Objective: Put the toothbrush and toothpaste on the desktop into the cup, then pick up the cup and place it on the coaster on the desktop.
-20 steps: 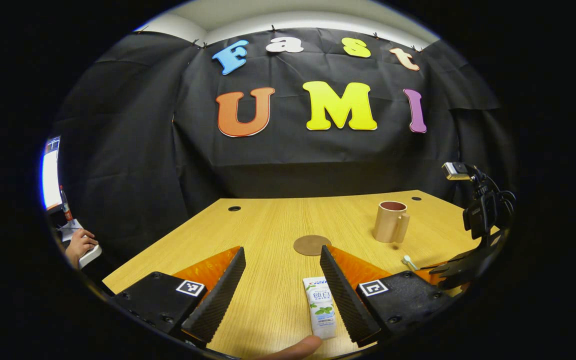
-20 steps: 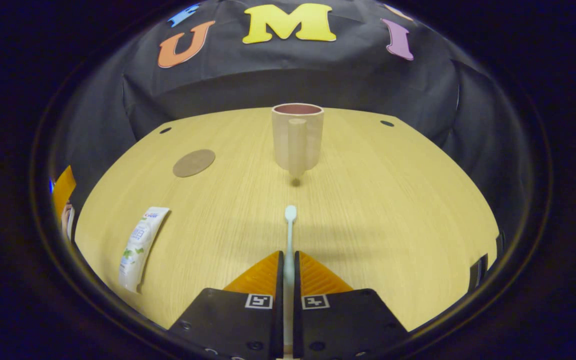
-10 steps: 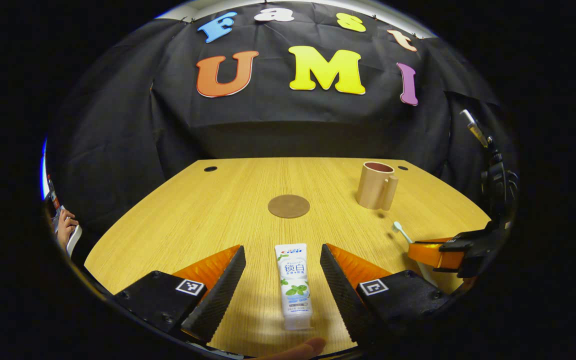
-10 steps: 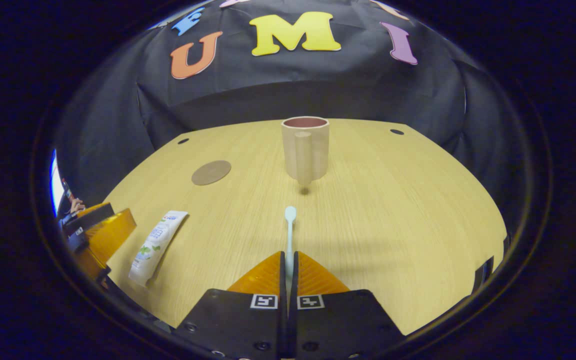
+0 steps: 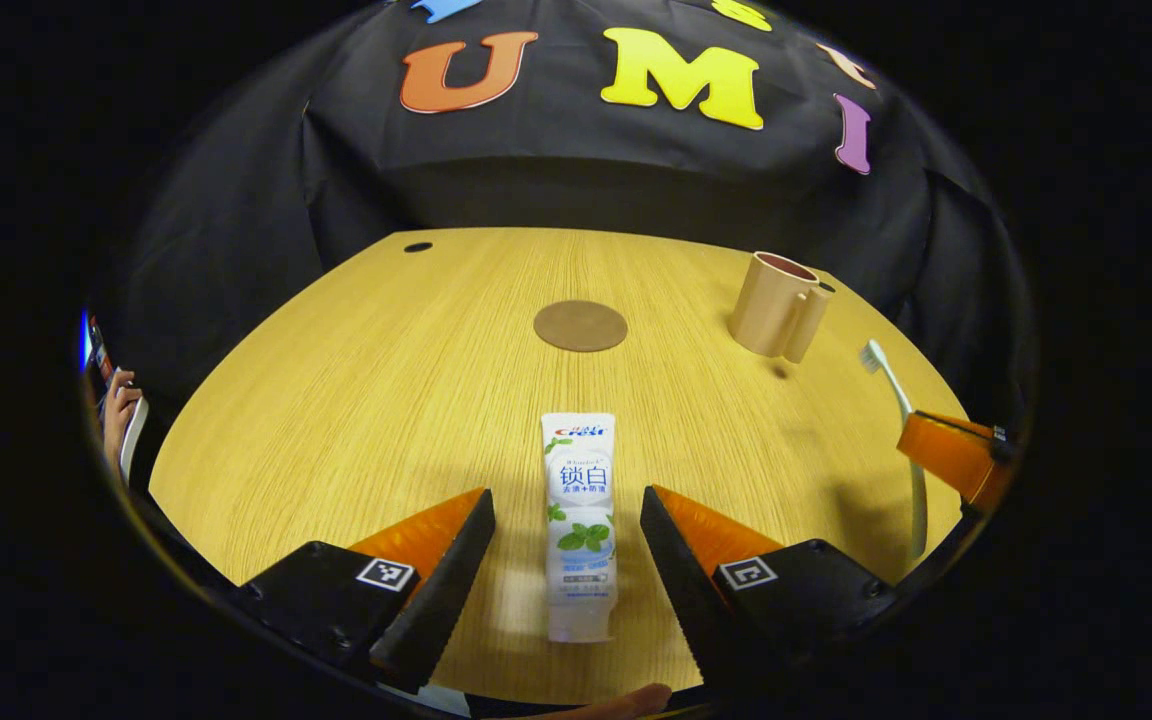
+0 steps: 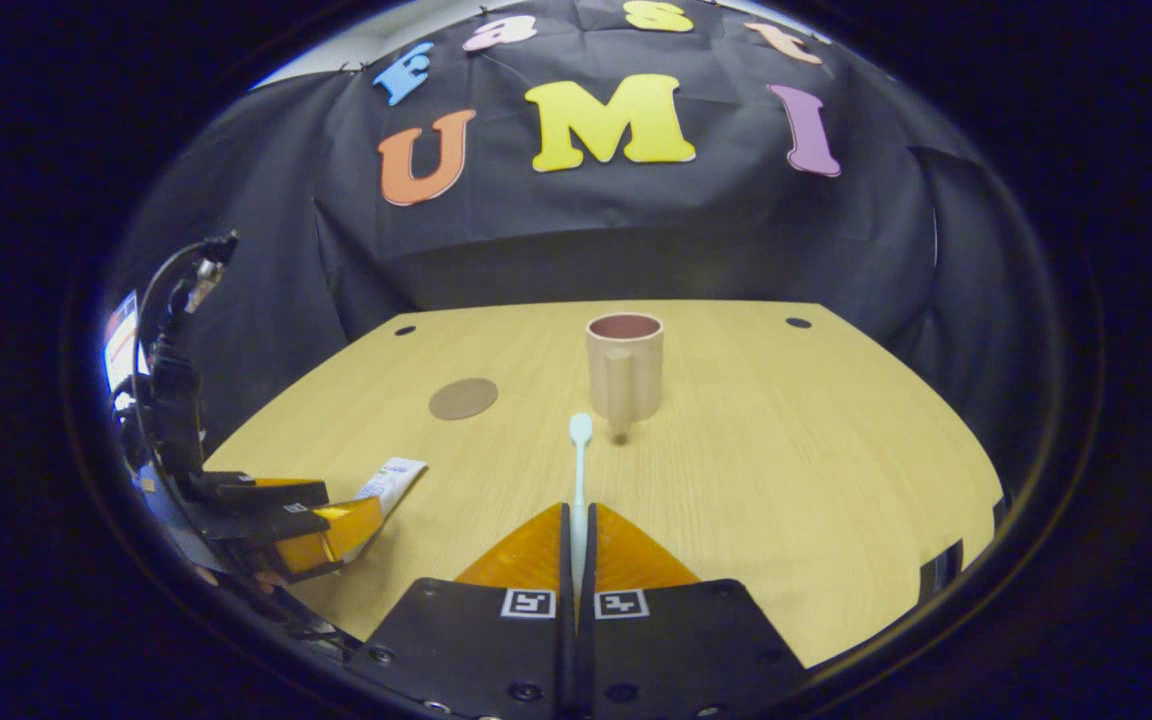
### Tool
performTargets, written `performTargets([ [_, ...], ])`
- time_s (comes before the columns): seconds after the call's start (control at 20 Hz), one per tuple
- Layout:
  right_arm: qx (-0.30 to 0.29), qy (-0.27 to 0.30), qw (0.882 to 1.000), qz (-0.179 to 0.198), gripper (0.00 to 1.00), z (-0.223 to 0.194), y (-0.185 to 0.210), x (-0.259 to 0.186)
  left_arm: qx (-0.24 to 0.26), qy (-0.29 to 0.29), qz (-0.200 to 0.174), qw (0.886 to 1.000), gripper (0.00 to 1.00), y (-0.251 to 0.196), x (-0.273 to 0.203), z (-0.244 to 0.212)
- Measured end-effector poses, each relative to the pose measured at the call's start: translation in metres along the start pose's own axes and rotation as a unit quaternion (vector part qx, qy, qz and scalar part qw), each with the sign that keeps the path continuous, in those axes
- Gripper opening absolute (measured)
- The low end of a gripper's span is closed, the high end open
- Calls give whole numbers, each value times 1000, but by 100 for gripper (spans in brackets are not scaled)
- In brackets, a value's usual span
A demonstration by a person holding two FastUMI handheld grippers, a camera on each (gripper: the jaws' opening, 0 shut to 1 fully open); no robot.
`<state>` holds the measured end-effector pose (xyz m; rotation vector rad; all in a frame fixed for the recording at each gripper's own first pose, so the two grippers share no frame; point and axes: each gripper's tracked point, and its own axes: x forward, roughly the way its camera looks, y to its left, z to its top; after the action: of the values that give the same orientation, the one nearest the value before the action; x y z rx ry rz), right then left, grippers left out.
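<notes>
A white toothpaste tube [image 5: 579, 520] lies flat on the wooden desktop [image 5: 356, 380], between the fingers of my open left gripper [image 5: 566, 503], which touch neither side of it. My right gripper [image 6: 577, 512] is shut on the handle of a pale toothbrush [image 6: 579, 465], held above the desk with its head pointing at the cup. The beige cup [image 6: 624, 378] stands upright beyond it, handle towards me. A round brown coaster [image 5: 580, 326] lies mid-desk, left of the cup [image 5: 774, 318]. In the left gripper view the right gripper [image 5: 926, 440] carries the toothbrush [image 5: 891, 385] at far right.
The left gripper [image 6: 356, 500] with its camera rig sits at the left, over the toothpaste [image 6: 393, 477]. A person's hand [image 5: 116, 420] is past the desk's left edge. Small cable holes [image 5: 418, 246] mark the far corners. The desk [image 6: 786, 450] right of the cup is bare wood.
My left gripper has tilted down and come forward so the tube lies between its fingers. My right gripper has risen with the toothbrush and drawn back from the cup.
</notes>
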<state>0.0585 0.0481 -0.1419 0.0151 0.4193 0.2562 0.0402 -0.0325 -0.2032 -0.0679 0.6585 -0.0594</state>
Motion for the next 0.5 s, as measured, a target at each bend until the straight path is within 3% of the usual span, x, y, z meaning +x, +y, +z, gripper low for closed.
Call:
performTargets([
  [0.4,7,-32,999,9,0,13,-10,-23,49,50,12,997,81,-1,1,-18],
  [0.5,10,-37,999,11,0,15,-14,-27,44,39,12,998,76,1,4,-14],
])
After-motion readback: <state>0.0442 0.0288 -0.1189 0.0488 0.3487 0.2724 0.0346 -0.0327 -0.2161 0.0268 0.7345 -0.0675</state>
